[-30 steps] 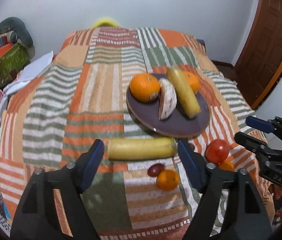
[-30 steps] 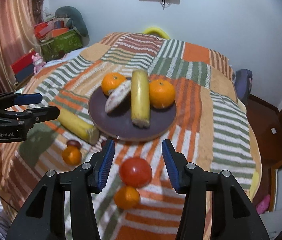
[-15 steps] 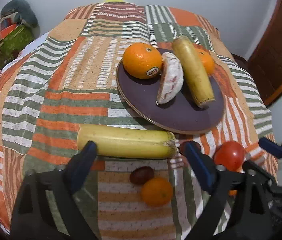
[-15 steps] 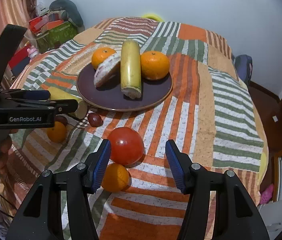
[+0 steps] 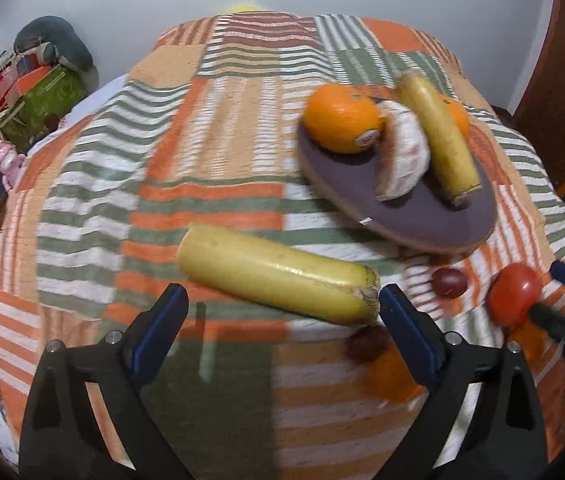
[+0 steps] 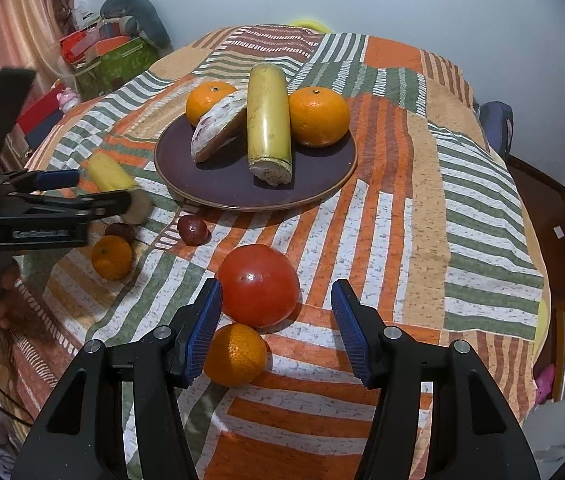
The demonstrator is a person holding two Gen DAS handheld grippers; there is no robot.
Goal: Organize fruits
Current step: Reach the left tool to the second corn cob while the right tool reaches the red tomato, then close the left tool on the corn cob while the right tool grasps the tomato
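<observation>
The dark plate (image 6: 330,184) on the striped bedspread (image 6: 462,208) holds two oranges, a pale slice and a banana piece. The left gripper (image 5: 282,304) stands wide open at a loose banana (image 5: 274,276), its view blurred. The right gripper (image 6: 276,306), open, brackets the tomato (image 6: 258,284); a mandarin (image 6: 236,354) sits partly hidden behind its finger

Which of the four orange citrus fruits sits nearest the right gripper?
The small orange on the bedspread, just below the red tomato, beside the right gripper; two others sit on the plate.
</observation>
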